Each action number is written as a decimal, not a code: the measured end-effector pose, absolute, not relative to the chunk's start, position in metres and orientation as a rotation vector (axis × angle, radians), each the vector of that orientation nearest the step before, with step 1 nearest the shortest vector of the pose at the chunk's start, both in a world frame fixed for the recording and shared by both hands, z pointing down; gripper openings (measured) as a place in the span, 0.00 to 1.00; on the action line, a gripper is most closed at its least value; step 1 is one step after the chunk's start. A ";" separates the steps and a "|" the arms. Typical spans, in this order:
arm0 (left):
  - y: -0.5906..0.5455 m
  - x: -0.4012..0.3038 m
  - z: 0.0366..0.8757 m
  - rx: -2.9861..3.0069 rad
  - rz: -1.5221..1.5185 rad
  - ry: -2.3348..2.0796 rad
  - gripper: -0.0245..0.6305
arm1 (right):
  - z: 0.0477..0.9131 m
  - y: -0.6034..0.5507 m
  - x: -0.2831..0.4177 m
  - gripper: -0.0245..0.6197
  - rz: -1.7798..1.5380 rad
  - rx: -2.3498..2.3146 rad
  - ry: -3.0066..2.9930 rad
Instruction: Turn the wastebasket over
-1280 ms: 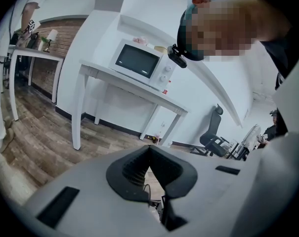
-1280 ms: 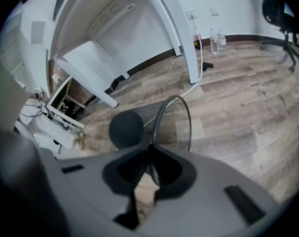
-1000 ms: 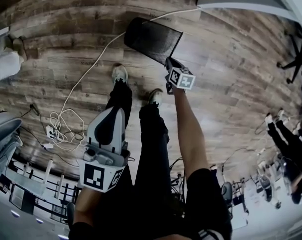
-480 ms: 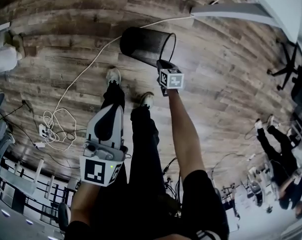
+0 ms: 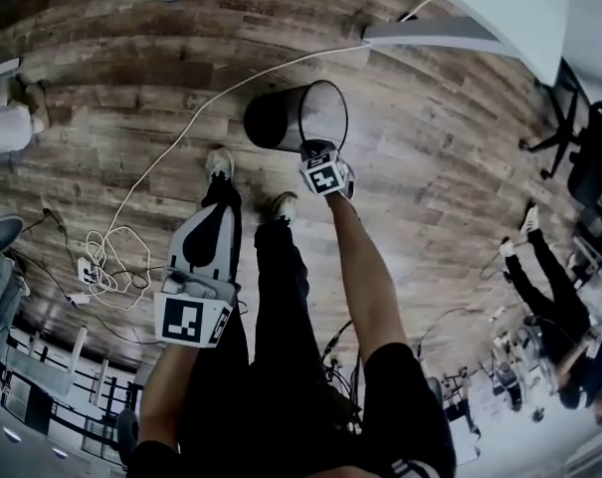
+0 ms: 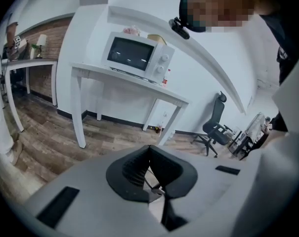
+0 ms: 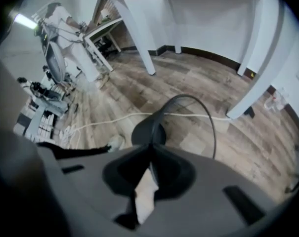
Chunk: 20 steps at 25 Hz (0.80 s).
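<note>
Now right tool (image 7: 150, 147) pinches wastebasket (image 5: 279, 119) rim, seemingly thin bite; tilted mesh could slip free mid-turn; left tool (image 6: 149, 149) closed, empty.

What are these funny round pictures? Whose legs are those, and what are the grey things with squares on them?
There is no robot here. A person holds a grey two-jaw gripper in each hand, like big tongs. One picture comes from a camera on the person's head. It looks down at their legs and the wooden plank floor, where a white cable lies. The other two pictures come from cameras riding on the grippers. The right gripper pinches the rim of the tipped black mesh wastebasket. The left gripper is shut on nothing, and its camera sees a white microwave on a white table.
</note>
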<state>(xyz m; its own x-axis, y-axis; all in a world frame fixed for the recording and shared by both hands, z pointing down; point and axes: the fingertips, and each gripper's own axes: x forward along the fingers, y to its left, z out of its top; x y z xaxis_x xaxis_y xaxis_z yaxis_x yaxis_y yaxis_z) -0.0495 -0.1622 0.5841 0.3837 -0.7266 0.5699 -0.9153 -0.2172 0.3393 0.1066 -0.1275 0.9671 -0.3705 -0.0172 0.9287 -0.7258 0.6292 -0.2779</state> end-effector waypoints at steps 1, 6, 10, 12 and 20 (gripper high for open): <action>-0.163 -0.049 0.592 2.009 0.404 -1.384 0.09 | 0.966 -0.124 0.106 0.11 0.813 0.559 -1.810; -0.167 -0.055 0.618 1.956 0.407 -1.366 0.09 | 0.960 -0.111 0.105 0.11 0.610 0.357 -1.795; -0.166 -0.064 0.624 1.940 0.393 -1.376 0.09 | 0.961 -0.102 0.106 0.11 0.460 0.231 -1.769; -0.165 -0.069 0.626 1.936 0.389 -1.381 0.09 | 0.961 -0.102 0.106 0.11 0.374 0.176 -1.755; -0.159 -0.074 0.625 1.929 0.358 -1.387 0.09 | 0.952 -0.105 0.103 0.11 0.122 0.035 -1.713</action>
